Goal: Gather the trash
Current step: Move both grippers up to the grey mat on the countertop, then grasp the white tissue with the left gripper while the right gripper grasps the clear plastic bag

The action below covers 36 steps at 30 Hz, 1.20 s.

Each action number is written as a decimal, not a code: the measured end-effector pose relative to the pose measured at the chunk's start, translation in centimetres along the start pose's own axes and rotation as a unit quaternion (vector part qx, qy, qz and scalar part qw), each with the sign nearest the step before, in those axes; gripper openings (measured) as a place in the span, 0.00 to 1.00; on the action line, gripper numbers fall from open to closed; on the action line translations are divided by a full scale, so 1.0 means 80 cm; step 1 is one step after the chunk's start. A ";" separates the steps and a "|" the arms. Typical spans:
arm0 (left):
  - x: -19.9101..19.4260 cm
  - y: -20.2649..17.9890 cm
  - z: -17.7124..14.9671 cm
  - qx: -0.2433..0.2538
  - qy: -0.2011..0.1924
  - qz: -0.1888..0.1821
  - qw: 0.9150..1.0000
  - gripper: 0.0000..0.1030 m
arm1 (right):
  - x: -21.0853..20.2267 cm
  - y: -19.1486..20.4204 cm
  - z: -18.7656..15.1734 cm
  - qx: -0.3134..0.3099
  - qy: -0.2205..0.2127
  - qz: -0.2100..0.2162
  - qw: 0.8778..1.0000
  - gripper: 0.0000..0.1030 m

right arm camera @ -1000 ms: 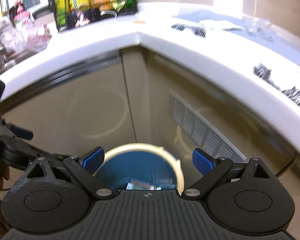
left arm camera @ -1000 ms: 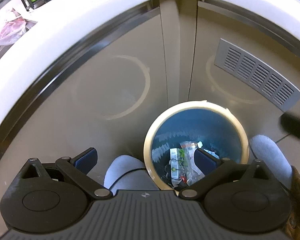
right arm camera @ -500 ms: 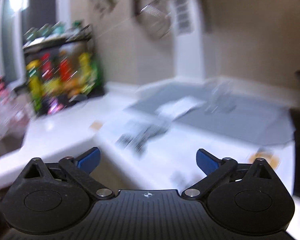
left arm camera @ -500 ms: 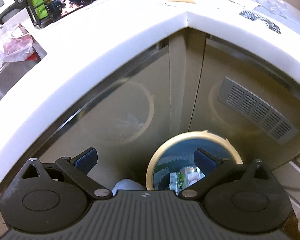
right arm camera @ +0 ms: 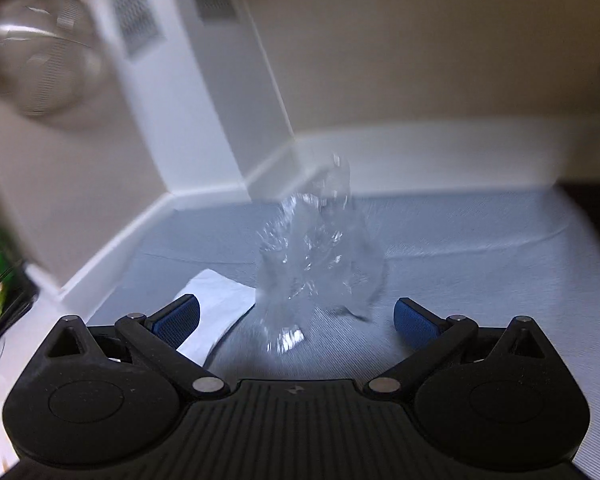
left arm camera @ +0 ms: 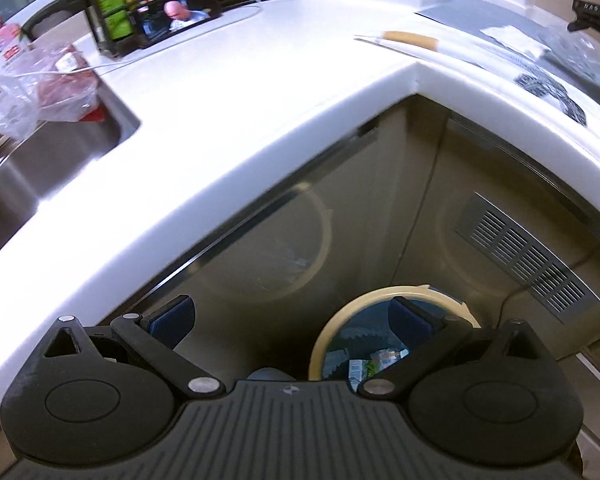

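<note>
Wrappers point(left arm camera: 374, 362) already lie in the bin point(left arm camera: 340, 320); clear plastic point(right arm camera: 320, 256) waits between the right gripper's point(right arm camera: 296, 316) spread, empty fingers; left gripper's point(left arm camera: 292, 316) likewise spread.

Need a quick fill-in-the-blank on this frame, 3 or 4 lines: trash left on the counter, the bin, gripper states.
1. The crumpled clear plastic wrapper lies on a ___ mat.
2. The right gripper faces the wrapper with its jaws ___.
3. The bin with the cream rim stands on the ___, below the white countertop.
4. A white paper lies on the mat ___ the wrapper.

Missing words: grey; open; floor; beside
</note>
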<state>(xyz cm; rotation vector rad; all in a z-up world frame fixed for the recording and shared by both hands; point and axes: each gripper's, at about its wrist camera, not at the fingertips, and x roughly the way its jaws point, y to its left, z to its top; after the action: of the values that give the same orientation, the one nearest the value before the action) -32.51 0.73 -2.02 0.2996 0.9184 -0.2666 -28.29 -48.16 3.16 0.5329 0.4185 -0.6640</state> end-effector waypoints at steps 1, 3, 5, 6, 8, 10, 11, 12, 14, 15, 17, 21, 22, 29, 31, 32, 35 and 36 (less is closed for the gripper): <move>-0.001 0.003 0.001 -0.003 0.001 0.002 1.000 1.00 | 0.020 0.001 0.004 0.011 0.009 -0.011 1.000 1.00; -0.001 0.008 0.003 -0.010 0.002 0.006 1.000 1.00 | 0.055 0.001 0.009 0.018 0.031 -0.033 0.999 1.00; -0.001 0.010 0.007 -0.011 0.003 0.008 1.000 1.00 | 0.071 0.009 0.006 -0.022 0.020 -0.054 0.998 0.98; 0.000 0.010 0.009 -0.011 0.003 0.008 1.000 1.00 | 0.071 0.015 0.004 -0.052 0.011 -0.060 0.997 0.79; -0.001 0.007 0.014 -0.008 -0.005 0.007 1.000 1.00 | 0.063 0.017 -0.003 -0.088 -0.001 -0.059 0.994 0.13; -0.001 -0.001 0.025 -0.001 -0.015 0.002 1.000 1.00 | 0.046 0.004 -0.006 -0.063 -0.015 -0.046 0.997 0.05; -0.003 -0.007 0.032 0.004 -0.024 -0.004 1.000 1.00 | 0.033 -0.004 -0.009 -0.047 -0.026 -0.036 0.998 0.04; -0.003 -0.014 0.042 0.012 -0.034 -0.011 0.999 1.00 | 0.021 -0.013 -0.011 -0.037 -0.036 -0.029 0.998 0.04; -0.008 -0.031 0.060 0.032 -0.057 -0.023 0.998 1.00 | -0.006 -0.031 -0.018 -0.022 -0.051 -0.016 0.998 0.04; -0.011 -0.041 0.070 0.042 -0.072 -0.028 0.996 1.00 | -0.018 -0.040 -0.022 -0.013 -0.058 -0.009 0.998 0.04; -0.019 -0.070 0.094 0.067 -0.104 -0.038 0.992 1.00 | -0.039 -0.056 -0.031 -0.002 -0.071 0.010 0.997 0.04; -0.028 -0.134 0.146 0.110 -0.160 -0.073 0.978 1.00 | -0.048 -0.067 -0.039 -0.004 -0.082 0.027 0.996 0.04; -0.029 -0.150 0.159 0.118 -0.170 -0.088 0.974 1.00 | -0.044 -0.068 -0.039 -0.001 -0.080 0.031 0.996 0.04; -0.003 -0.264 0.257 0.153 -0.233 -0.163 0.946 1.00 | -0.022 -0.090 -0.037 0.054 -0.028 0.042 0.997 0.05; 0.015 -0.295 0.282 0.166 -0.221 -0.176 0.945 1.00 | -0.013 -0.101 -0.037 0.082 -0.008 0.041 0.996 0.05; 0.026 -0.308 0.293 0.170 -0.211 -0.185 0.944 1.00 | -0.011 -0.105 -0.038 0.095 -0.008 0.048 0.994 0.05; 0.053 -0.337 0.321 0.185 -0.187 -0.208 0.942 1.00 | -0.012 -0.106 -0.039 0.096 -0.010 0.044 0.994 0.04; 0.061 -0.344 0.328 0.189 -0.181 -0.212 0.942 1.00 | -0.012 -0.105 -0.040 0.094 -0.010 0.043 0.995 0.04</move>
<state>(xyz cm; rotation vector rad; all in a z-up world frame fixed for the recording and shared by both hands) -20.03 -34.75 5.17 0.3897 0.5523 -0.8740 -35.24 -51.46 -1.60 0.7176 0.3143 -0.6292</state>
